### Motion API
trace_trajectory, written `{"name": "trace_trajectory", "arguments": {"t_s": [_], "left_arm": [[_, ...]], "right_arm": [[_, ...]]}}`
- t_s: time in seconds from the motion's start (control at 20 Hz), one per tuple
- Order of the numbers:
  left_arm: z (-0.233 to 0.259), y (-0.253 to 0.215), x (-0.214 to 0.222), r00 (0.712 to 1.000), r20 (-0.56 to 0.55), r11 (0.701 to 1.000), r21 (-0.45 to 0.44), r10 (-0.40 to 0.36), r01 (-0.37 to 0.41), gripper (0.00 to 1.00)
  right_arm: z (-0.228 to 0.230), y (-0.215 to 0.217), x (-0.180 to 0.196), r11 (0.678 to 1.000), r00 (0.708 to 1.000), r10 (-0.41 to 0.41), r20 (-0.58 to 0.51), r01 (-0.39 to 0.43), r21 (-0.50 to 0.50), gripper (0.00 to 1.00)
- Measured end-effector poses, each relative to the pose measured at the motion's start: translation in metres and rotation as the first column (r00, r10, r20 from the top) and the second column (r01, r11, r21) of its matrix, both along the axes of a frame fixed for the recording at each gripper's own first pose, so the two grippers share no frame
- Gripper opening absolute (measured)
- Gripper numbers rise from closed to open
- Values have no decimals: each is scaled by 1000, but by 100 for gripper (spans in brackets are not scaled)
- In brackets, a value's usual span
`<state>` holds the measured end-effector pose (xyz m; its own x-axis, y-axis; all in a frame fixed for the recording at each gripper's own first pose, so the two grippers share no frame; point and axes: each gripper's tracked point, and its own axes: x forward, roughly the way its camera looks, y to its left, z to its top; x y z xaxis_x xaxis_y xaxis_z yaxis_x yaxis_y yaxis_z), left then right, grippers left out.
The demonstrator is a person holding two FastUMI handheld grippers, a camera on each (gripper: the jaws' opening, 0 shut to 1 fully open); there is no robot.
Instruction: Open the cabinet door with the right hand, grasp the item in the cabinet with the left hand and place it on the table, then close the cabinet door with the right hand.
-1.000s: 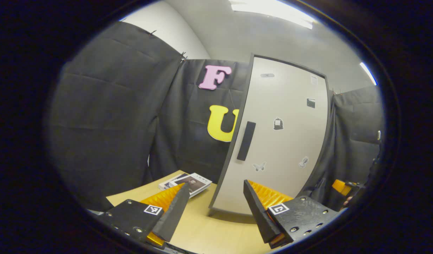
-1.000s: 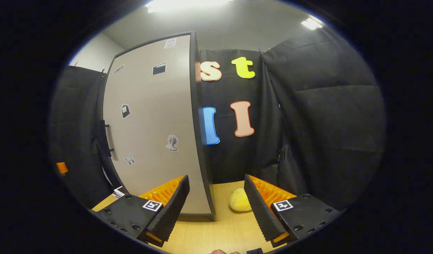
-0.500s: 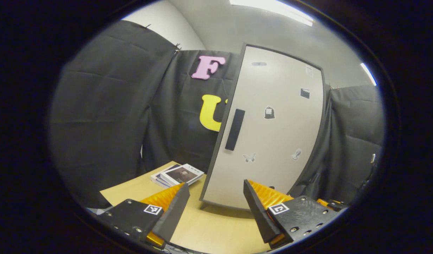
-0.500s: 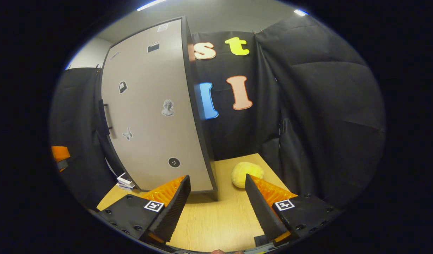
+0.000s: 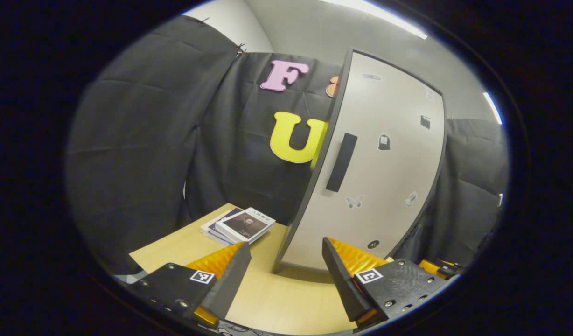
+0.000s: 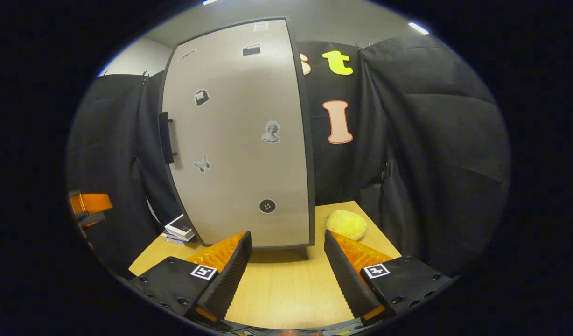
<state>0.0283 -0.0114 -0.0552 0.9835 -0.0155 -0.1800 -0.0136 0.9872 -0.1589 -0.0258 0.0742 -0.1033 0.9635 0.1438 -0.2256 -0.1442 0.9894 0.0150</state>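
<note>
Cabinet door (image 6: 240, 140), grey with stickers, sits shut ahead of both empty, spread grippers (image 5: 283, 275) (image 6: 286, 275); contents hidden.

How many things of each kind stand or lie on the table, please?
Cabinet: 1
Stack of books: 1
Yellow plush item: 1
Total: 3
</note>
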Motion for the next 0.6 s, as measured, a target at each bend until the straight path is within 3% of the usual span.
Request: {"name": "trace_trajectory", "arguments": {"t_s": [0.1, 0.25, 0.55, 0.6], "left_arm": [[-7, 18, 2, 1000, -21, 1000, -20, -8, 8, 93], [-20, 68, 8, 998, -57, 999, -20, 41, -42, 92], [-39, 138, 6, 994, -82, 995, -58, 72, -77, 94], [-41, 143, 4, 994, -80, 996, -54, 72, -76, 94]], "right_arm": [[18, 22, 8, 1000, 999, 15, 39, -14, -26, 98], [42, 57, 21, 998, 996, 45, 83, -40, -58, 98], [91, 144, 37, 987, 977, 158, 141, -155, -34, 98], [100, 159, 40, 984, 972, 177, 156, -175, -29, 93]]}}
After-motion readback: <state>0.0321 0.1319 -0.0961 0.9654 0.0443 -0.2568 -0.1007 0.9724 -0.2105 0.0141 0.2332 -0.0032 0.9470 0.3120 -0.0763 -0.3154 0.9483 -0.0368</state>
